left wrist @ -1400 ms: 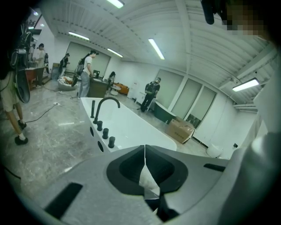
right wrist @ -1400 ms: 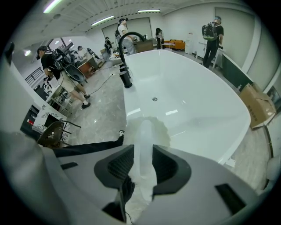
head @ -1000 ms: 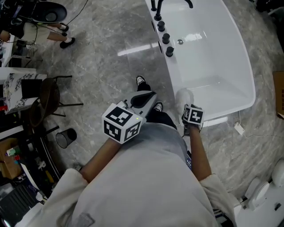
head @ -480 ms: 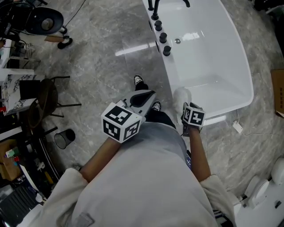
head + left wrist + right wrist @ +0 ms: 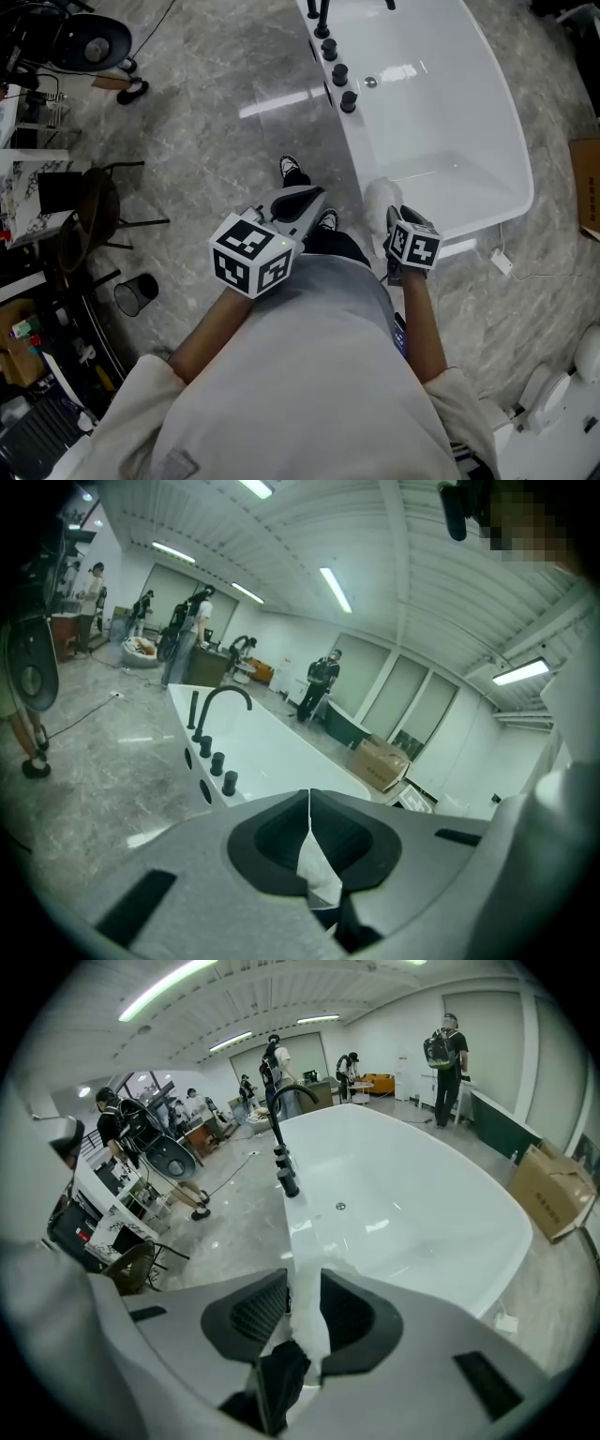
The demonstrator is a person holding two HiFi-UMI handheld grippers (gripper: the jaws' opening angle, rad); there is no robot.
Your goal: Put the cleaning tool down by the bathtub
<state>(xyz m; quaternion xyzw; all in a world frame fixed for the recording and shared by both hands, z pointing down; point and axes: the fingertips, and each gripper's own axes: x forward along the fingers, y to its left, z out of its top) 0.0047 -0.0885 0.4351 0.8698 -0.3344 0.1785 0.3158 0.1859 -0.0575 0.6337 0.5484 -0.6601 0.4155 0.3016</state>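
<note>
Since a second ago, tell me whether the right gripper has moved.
Yes, slightly: the right gripper, holding the cleaning tool, has edged right, toward the bathtub.

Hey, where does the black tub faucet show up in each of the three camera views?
Head view: the faucet sits at the top edge, near the middle, partly cut off.
Left gripper view: the faucet is left of centre, arching over the tub.
Right gripper view: the faucet is upper middle, on the tub's left rim.
Shared landmark: the row of black knobs beside it on the white bathtub rim.
</note>
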